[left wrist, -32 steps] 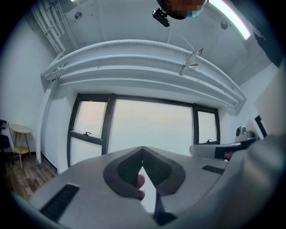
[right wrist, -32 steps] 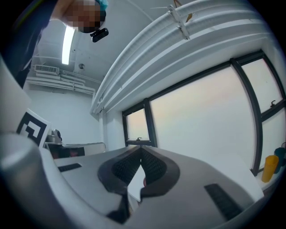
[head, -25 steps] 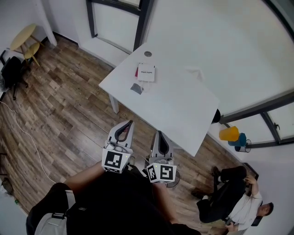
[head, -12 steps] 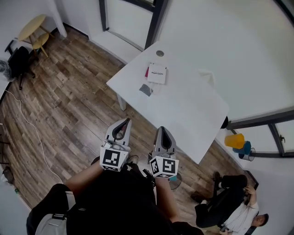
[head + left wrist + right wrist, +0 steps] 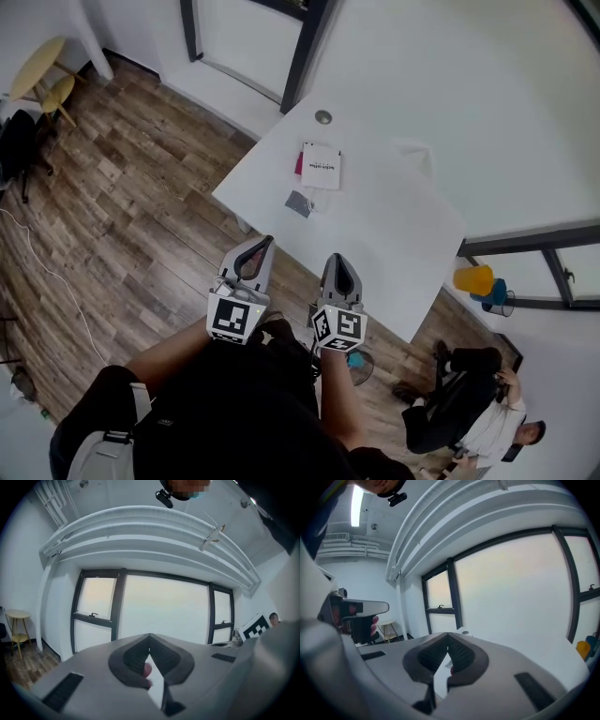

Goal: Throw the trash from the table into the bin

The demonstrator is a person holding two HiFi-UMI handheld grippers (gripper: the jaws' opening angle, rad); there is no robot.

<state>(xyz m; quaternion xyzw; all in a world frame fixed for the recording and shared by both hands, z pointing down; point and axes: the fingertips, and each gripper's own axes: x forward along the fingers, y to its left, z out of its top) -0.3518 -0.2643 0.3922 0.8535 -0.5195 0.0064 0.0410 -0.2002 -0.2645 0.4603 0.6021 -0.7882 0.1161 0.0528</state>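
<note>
While it hangs over the wood floor point(image 5: 141, 216), left claw point(image 5: 264, 244): shut, tips meeting, nothing gripped. It points level toward the near edge of the desk point(image 5: 384, 225), with its marker cube toward the person and a bare forearm behind it.
Right claw point(image 5: 338, 260): shut and empty, tips touching. It sits just beside the left claw without touching it and is tipped slightly down. In the head view its tip overlaps the desk's near edge.
Stools point(image 5: 42, 75): yellow, far left by the wall.
Cable point(image 5: 56, 281): thin and pale, trailing across the planks at left.
In the way: a strip of floor and the desk's edge lie between the left claw and the trash.
Scrap point(image 5: 299, 203): grey trash lying flat on the desk near its left edge, ahead of both claws and well apart from them. It lies as a lozenge with one corner toward the claws, and it is too small to tell a long axis.
Card point(image 5: 322, 167): white and printed, just beyond the scrap, with something pink peeking out at its left. Its long axis runs away from the person.
Disc point(image 5: 323, 117): small, grey and round, near the far corner.
Pale piece point(image 5: 412, 152): faint against the desk, right of the card. I cannot tell what it is.
Tubs point(image 5: 473, 278): one orange, one blue, right of the desk by the window frame.
Seated person point(image 5: 469, 412): low at the right, well clear of the claws.
</note>
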